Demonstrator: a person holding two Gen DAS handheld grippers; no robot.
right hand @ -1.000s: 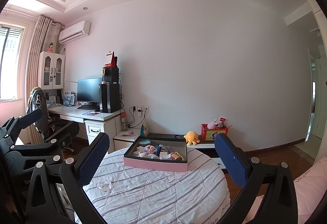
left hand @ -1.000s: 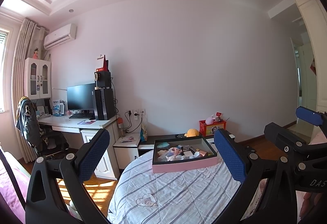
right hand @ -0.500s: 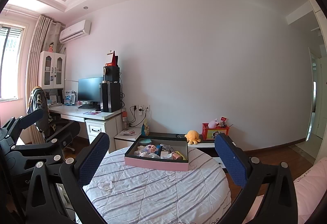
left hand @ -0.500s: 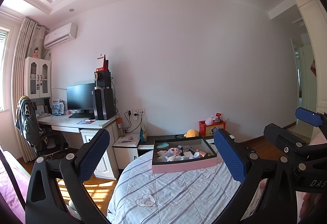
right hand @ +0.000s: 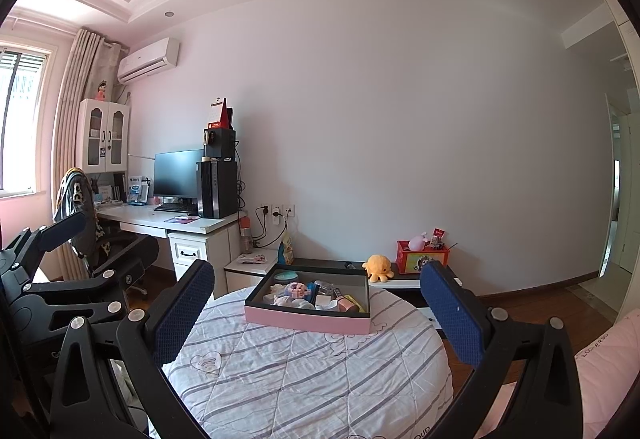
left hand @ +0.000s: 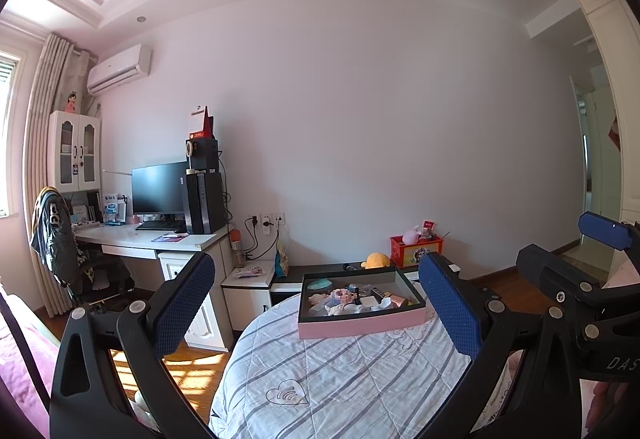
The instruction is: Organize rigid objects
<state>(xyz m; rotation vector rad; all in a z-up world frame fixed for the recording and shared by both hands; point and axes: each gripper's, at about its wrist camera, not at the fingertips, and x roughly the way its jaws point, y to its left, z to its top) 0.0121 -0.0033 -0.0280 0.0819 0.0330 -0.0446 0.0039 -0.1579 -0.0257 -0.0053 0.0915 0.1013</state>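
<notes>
Far ahead of both wide-open, empty tools, left tool and right tool, the pink-sided box lies broadside on the table, nearer neither.

The right tool body reads "DAS", cut off; other lettering is too small.

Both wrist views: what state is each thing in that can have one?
Left gripper: open, empty, raised.
Right gripper: open, empty, raised.
Pink box: lidless, small items inside, on the quilted table.
Monitor: screen dark.
Cabinet doors: closed.
Desk drawer: shut.
</notes>
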